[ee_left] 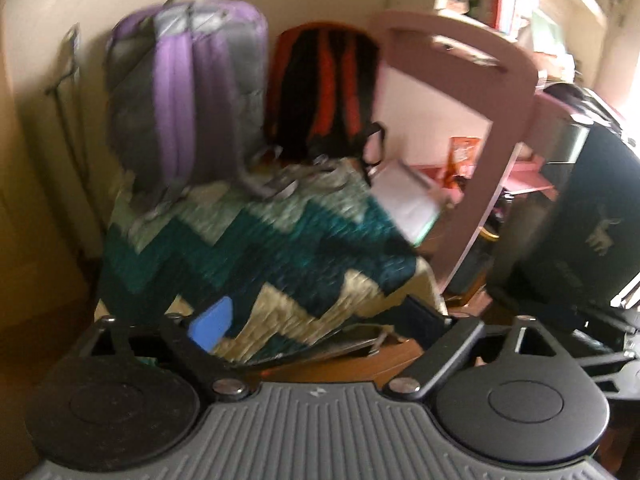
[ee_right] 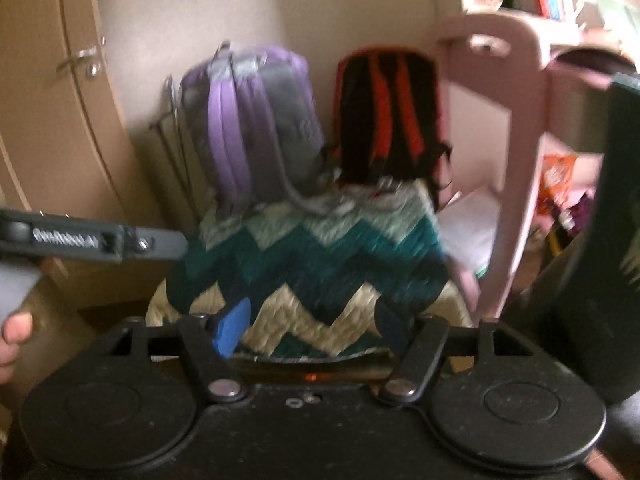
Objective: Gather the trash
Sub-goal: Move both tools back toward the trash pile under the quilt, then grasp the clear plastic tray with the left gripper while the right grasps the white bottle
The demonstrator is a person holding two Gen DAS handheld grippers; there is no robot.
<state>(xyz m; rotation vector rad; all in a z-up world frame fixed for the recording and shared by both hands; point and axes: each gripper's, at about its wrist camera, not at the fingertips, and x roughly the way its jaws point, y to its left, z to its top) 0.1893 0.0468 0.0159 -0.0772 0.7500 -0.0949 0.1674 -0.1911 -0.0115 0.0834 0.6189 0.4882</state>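
An orange snack wrapper (ee_left: 460, 156) (ee_right: 554, 178) lies on a pink shelf behind the pink frame, to the right. Next to it lies a white sheet of paper (ee_left: 404, 196) (ee_right: 468, 232). My left gripper (ee_left: 320, 320) is open, its blue pad (ee_left: 212, 326) over a zigzag teal and cream blanket (ee_left: 256, 248), with nothing between the fingers. My right gripper (ee_right: 312, 328) is open too, held above the same blanket (ee_right: 320, 256). One finger of the left gripper (ee_right: 152, 245) reaches in from the left of the right wrist view. Both pictures are blurred.
A purple and grey backpack (ee_left: 188, 92) (ee_right: 256, 120) and a black and orange backpack (ee_left: 328, 84) (ee_right: 388, 116) stand against the wall behind the blanket. A pink frame (ee_left: 508, 120) (ee_right: 520, 160) rises on the right. A dark green bag (ee_left: 588, 220) (ee_right: 616, 220) fills the right edge. Wardrobe doors (ee_right: 60, 120) stand left.
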